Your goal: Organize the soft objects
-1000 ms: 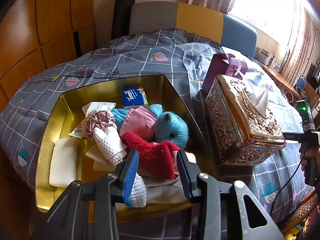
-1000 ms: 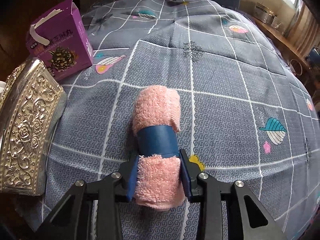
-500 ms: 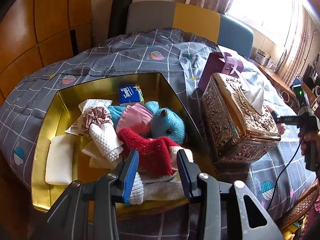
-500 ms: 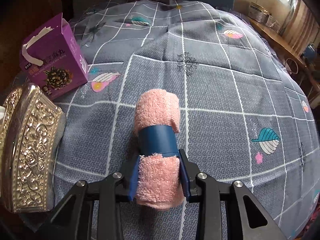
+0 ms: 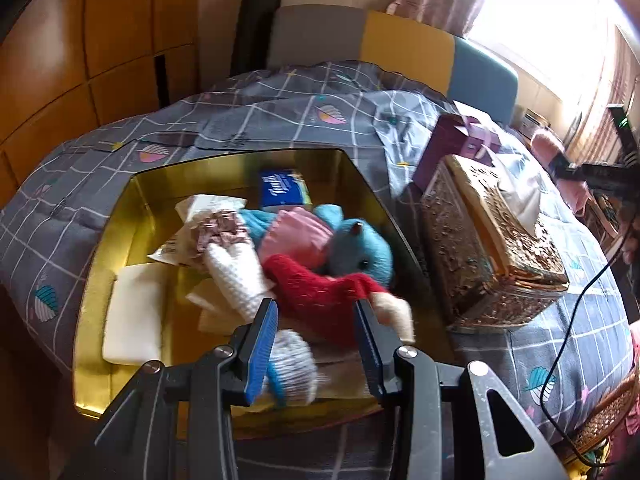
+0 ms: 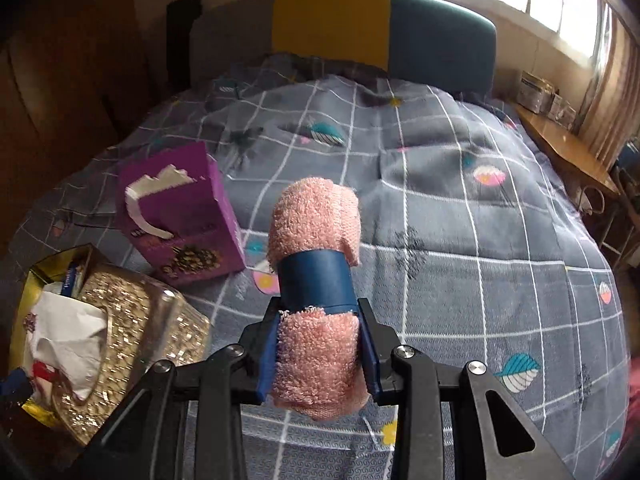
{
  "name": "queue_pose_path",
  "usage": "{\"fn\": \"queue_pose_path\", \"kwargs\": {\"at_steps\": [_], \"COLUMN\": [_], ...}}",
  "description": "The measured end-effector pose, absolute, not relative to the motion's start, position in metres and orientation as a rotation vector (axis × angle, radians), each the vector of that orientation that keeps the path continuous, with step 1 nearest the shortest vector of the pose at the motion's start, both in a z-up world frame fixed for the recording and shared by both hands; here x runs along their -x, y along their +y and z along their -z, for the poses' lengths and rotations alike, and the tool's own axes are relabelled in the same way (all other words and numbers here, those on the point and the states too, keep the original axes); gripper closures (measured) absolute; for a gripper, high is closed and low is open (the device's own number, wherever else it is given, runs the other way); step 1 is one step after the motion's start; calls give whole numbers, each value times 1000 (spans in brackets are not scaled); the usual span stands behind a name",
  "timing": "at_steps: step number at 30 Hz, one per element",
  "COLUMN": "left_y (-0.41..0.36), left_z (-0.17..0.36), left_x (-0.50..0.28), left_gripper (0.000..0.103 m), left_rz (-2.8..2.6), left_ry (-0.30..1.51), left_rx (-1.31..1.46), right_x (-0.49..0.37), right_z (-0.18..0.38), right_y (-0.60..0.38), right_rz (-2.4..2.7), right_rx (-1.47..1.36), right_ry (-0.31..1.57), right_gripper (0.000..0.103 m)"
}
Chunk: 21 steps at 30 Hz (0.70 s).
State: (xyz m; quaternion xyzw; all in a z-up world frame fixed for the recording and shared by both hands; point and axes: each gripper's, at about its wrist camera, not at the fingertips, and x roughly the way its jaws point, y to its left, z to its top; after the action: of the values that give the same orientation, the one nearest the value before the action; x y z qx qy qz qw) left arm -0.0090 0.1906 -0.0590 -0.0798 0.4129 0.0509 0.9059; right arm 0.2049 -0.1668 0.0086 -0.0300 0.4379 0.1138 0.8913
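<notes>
My right gripper [image 6: 318,330] is shut on a rolled pink towel [image 6: 314,344] with a blue band, held up above the bed. The towel also shows at the far right of the left wrist view [image 5: 547,145]. My left gripper [image 5: 316,332] is open and empty, hovering over the near end of a gold tray [image 5: 86,344]. The tray holds a blue teddy [image 5: 362,248], a red knitted piece [image 5: 320,292], a white knitted mitt [image 5: 238,276], a striped sock [image 5: 294,364], a pink scrunchie [image 5: 220,226], a white pad [image 5: 132,316] and a blue tissue pack [image 5: 282,192].
An ornate gold tissue box [image 5: 484,252] stands right of the tray; it also shows in the right wrist view [image 6: 120,344]. A purple carton [image 6: 184,216] stands behind it. A grey checked quilt [image 6: 460,208] covers the bed. A wooden wall [image 5: 60,60] is at the left.
My right gripper has lifted the pink towel off the quilt and tilted up, moving back and toward the tissue box. My left gripper has shifted slightly over the tray.
</notes>
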Motion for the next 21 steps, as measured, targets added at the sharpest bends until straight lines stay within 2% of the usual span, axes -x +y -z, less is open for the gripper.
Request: {"fn": "queue_pose_path", "kwargs": {"at_steps": [5, 12, 17, 21], "left_y": [215, 242, 255, 261], "left_z": [60, 56, 51, 52], "left_x": [15, 24, 29, 31], "left_gripper": [64, 64, 64, 64], "left_rz": [-175, -257, -307, -318], "left_ry": [849, 828, 800, 794], "left_rx": [195, 230, 256, 269], "right_x": [-184, -125, -78, -59], "right_z": [-45, -59, -46, -12], "right_y": [-119, -28, 38, 92], "right_rz": [-390, -662, -859, -949], "right_rx": [100, 227, 271, 303], "right_ry": [807, 764, 818, 903], "right_gripper": [68, 68, 68, 68]}}
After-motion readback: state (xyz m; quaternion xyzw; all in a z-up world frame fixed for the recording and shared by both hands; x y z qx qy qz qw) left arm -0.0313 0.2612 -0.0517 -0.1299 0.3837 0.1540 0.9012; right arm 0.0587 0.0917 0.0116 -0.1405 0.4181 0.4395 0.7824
